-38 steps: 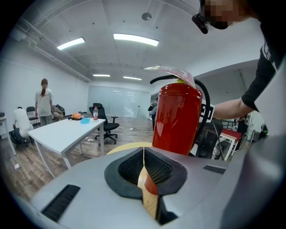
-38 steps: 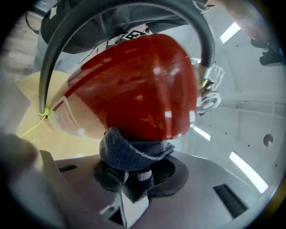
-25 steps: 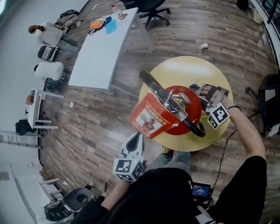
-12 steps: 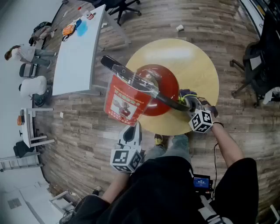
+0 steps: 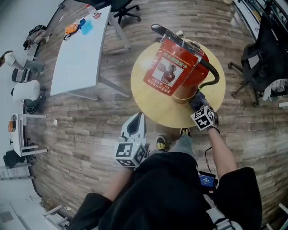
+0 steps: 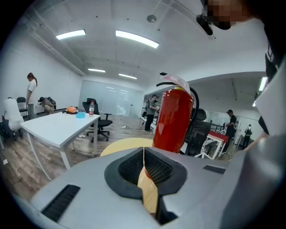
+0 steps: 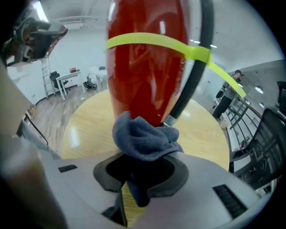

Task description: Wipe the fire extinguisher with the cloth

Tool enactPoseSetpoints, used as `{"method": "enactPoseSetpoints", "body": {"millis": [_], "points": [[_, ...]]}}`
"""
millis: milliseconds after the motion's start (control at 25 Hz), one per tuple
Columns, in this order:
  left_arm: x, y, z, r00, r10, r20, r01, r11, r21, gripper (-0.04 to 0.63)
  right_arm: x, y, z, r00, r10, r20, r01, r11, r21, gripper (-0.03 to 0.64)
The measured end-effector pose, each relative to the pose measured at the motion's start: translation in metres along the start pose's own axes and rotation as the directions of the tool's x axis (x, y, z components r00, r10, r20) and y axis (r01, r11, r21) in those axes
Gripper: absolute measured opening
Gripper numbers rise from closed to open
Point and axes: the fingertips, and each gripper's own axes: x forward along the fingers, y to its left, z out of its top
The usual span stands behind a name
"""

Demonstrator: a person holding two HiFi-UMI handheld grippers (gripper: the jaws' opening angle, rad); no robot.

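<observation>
A red fire extinguisher (image 5: 191,78) stands upright on a round yellow table (image 5: 153,103), with a red tag (image 5: 171,67) hanging at its top and a black hose (image 5: 211,72) looping down its right side. My right gripper (image 5: 196,101) is at the near right of its base, shut on a blue-grey cloth (image 7: 145,136). The cloth presses against the lower red body (image 7: 147,67), just under a yellow-green strap (image 7: 156,42). My left gripper (image 5: 138,117) hovers off the table's near edge, shut and empty (image 6: 144,154). It points toward the extinguisher (image 6: 172,120).
A long white table (image 5: 81,49) stands to the left with small items at its far end. Office chairs sit beyond it (image 5: 123,6) and at the right (image 5: 261,58). Several people stand in the background of the left gripper view. The floor is wooden.
My right gripper with the cloth has dropped from beside the extinguisher's top to its base and rolled over. The left gripper stays near the table's front edge.
</observation>
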Motion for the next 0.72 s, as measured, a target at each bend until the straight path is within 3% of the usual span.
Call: {"method": "enactPoseSetpoints", "body": {"millis": [80,200,320,440,520,640,720], "points": [[-0.013,0.016,0.002,1.000,-0.003,0.019,0.003,1.000,-0.009,0.023,0.003,0.017,0.007,0.999,-0.017,-0.045,0.019,0.999,0.039,0.106],[-0.032,0.034,0.003,0.999,-0.012,0.046,0.013,1.000,-0.010,0.023,0.008,0.034,0.020,0.996,-0.031,-0.089,0.050,0.974,0.221,0.106],[-0.050,0.051,0.003,0.997,-0.026,0.078,0.027,1.000,-0.013,0.023,0.006,0.046,0.032,0.995,-0.062,-0.072,0.086,0.916,0.392,0.106],[-0.065,0.067,-0.005,0.996,-0.036,0.086,0.039,0.999,-0.032,0.023,0.005,0.062,0.051,0.996,-0.082,-0.018,0.078,0.821,0.566,0.106],[-0.074,0.075,-0.011,0.996,-0.039,0.086,0.043,0.998,-0.046,0.023,0.007,0.073,0.069,0.995,-0.082,0.053,0.021,0.707,0.707,0.106],[-0.087,0.087,-0.015,0.995,-0.045,0.091,0.051,0.997,-0.062,0.023,0.007,0.081,0.105,0.975,-0.122,0.185,-0.110,0.458,0.882,0.106],[-0.095,0.094,-0.015,0.994,-0.043,0.099,0.050,0.996,-0.072,0.023,-0.003,0.078,0.134,0.946,-0.191,0.263,-0.198,0.306,0.931,0.106]]}}
